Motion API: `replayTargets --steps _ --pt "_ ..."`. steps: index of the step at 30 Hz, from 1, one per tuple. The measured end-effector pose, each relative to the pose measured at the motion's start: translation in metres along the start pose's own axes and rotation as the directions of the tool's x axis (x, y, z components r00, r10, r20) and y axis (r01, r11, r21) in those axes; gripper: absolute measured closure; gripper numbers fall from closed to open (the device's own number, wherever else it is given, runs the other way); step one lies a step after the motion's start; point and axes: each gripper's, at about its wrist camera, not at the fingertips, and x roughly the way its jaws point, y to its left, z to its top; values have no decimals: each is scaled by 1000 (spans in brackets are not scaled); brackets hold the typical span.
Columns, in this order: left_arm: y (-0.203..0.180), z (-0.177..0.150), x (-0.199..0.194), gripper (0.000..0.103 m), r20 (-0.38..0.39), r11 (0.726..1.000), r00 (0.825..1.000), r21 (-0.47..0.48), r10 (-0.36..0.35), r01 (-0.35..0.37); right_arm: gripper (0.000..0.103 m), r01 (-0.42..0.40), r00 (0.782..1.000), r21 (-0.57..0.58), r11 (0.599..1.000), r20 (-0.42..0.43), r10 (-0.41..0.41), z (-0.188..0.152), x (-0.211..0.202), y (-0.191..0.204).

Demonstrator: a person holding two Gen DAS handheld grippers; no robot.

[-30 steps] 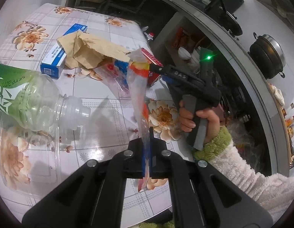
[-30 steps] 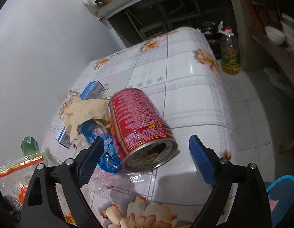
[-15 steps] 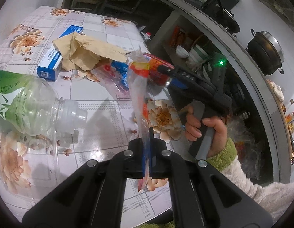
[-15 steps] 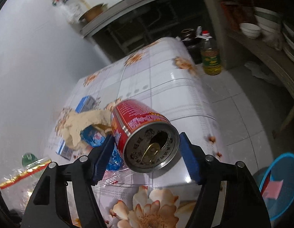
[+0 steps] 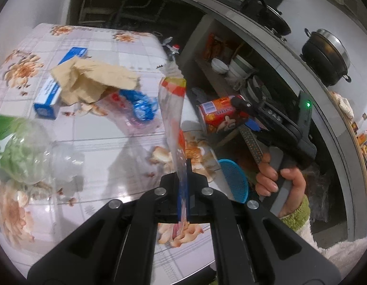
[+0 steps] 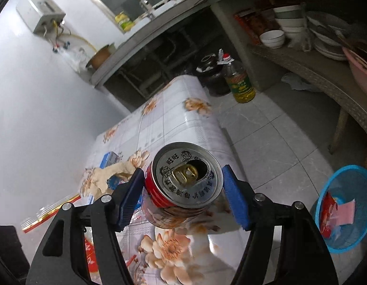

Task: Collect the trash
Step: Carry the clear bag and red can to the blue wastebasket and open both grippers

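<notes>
My right gripper (image 6: 183,194) is shut on a red drink can (image 6: 181,185), its opened top facing the camera, held above the table's near right edge. The can also shows in the left wrist view (image 5: 219,115), off the table edge. My left gripper (image 5: 183,190) is shut on a clear plastic wrapper (image 5: 174,109) with a red and yellow band, held upright above the table. On the floral tablecloth (image 5: 100,128) lie crumpled brown paper (image 5: 93,80), a blue box (image 5: 53,90), a blue wrapper (image 5: 140,106) and a clear plastic bottle (image 5: 26,156).
A blue trash basket (image 6: 344,211) with scraps stands on the floor right of the table; it also shows in the left wrist view (image 5: 234,180). An oil bottle (image 6: 239,83) and dark jar (image 6: 209,71) stand beyond the table. Shelves with bowls (image 6: 273,38) are on the right.
My right gripper closed on the can, lifted it off the table and turned it upright, moving right toward the table edge. The left gripper kept hold of the wrapper.
</notes>
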Motion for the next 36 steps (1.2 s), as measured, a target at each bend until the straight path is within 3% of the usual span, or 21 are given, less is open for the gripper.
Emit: replayTargets --steps 5,10,13,17,23,27,29,30,31,33,36 --pt "-24 10 19 102 -25 998 999 50 -47 48 38 18 999 28 999 36 -19 0 -29 -18" --pt "-63 19 56 102 -100 984 987 108 -129 140 38 108 987 47 993 112 -112 -1 -80 -45" --pt "-99 22 94 102 -197 965 962 145 -188 218 38 200 967 87 976 140 -211 -6 -108 -74" --pt "-142 17 142 102 -306 941 930 203 -203 272 38 307 937 186 933 113 -331 -23 -133 -126" --pt "-201 -10 234 102 -457 913 885 318 -90 257 38 439 885 309 844 13 -465 -58 -136 -202" --pt "-227 -23 285 102 -522 907 850 324 -67 270 37 479 861 392 785 -36 -507 -70 -129 -250" --pt "-241 -27 311 96 -532 901 844 337 -58 274 37 489 858 411 769 -67 -510 -71 -118 -274" --pt "-246 -27 323 76 -532 899 845 348 -44 266 37 496 856 416 762 -87 -509 -71 -112 -284" --pt "-253 -26 333 48 -522 902 853 360 -19 240 36 492 861 432 756 -110 -497 -72 -103 -299" --pt "-259 -21 344 44 -467 910 884 376 23 175 35 483 869 448 753 -134 -477 -75 -90 -317" --pt "-252 -11 339 44 -451 926 892 337 2 168 34 518 848 463 719 -173 -500 -88 -79 -339"
